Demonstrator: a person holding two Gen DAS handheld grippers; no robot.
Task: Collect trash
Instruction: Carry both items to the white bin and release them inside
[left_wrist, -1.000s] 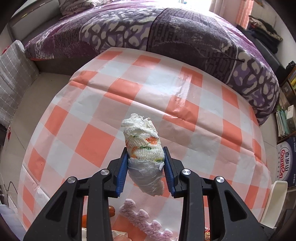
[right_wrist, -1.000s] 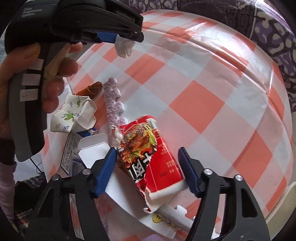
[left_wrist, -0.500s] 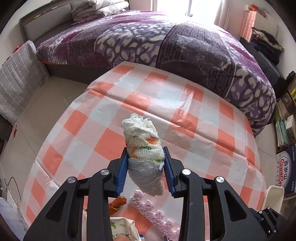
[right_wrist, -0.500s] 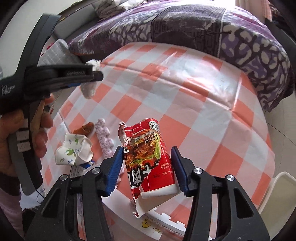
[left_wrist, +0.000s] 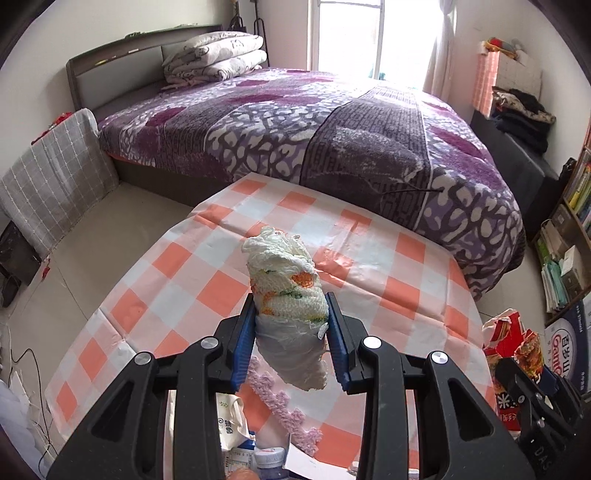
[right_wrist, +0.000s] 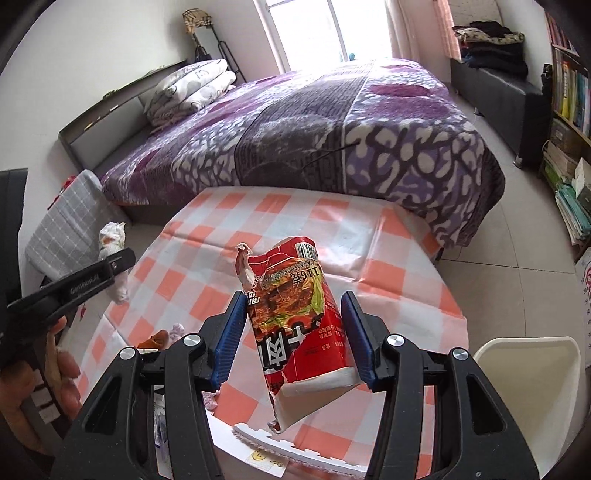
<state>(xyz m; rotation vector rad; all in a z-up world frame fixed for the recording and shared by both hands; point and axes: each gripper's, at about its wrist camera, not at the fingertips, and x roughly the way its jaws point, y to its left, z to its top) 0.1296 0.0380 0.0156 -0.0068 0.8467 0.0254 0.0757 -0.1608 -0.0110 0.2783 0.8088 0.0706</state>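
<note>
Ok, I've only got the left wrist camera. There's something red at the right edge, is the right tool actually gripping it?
Observer: Yes. The right tool holds a red noodle packet between its blue pads, clear of the checked tablecloth.
Operator: Anywhere nearby to drop it?
Observer: A white plastic container stands just off the table's right side; I cannot tell whether it is a bin.
Operator: Any trash I'm missing?
Observer: An orange-brown scrap lies near the cloth's left edge, hidden from you behind the left tool and its tissue wad.

a home bedroom — a bed (left_wrist: 332, 122) with purple bedding, folded quilts (left_wrist: 214, 55), bookshelves (right_wrist: 569, 110).
</note>
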